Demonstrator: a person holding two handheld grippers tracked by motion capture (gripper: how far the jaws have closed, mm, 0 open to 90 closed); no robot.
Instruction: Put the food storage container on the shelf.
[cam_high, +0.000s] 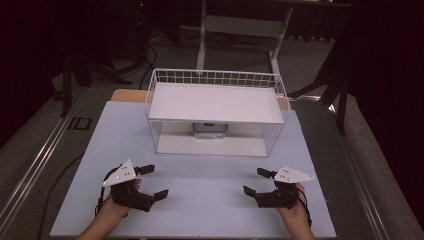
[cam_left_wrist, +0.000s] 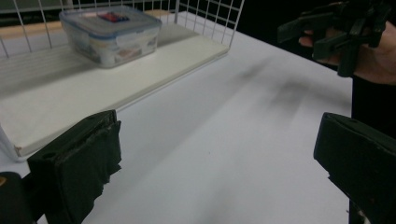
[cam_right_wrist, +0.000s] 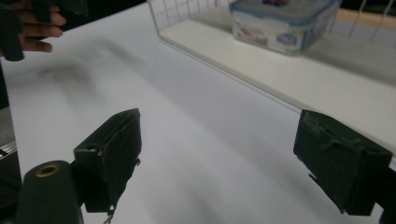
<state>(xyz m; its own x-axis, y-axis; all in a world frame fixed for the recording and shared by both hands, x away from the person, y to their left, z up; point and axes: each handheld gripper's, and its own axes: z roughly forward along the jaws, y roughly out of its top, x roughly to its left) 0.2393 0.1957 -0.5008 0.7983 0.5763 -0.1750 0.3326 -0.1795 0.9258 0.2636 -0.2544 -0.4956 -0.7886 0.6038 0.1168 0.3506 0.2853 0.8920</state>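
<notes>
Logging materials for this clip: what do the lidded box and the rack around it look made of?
Box: seemingly clear glossy plastic, contents visible through its walls, blue-trimmed lid. Rack: likely white-coated metal wire, a thin grid; its shelf boards look matte white, material unclear.

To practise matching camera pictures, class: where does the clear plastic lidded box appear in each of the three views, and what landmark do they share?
High view: the box sits at centre, on the lower shelf of the wire rack, under the upper shelf.
Left gripper view: the box is at upper left, on the white shelf.
Right gripper view: the box is at the top, right of centre.
Shared landmark: the wire rack's white lower shelf.
</notes>
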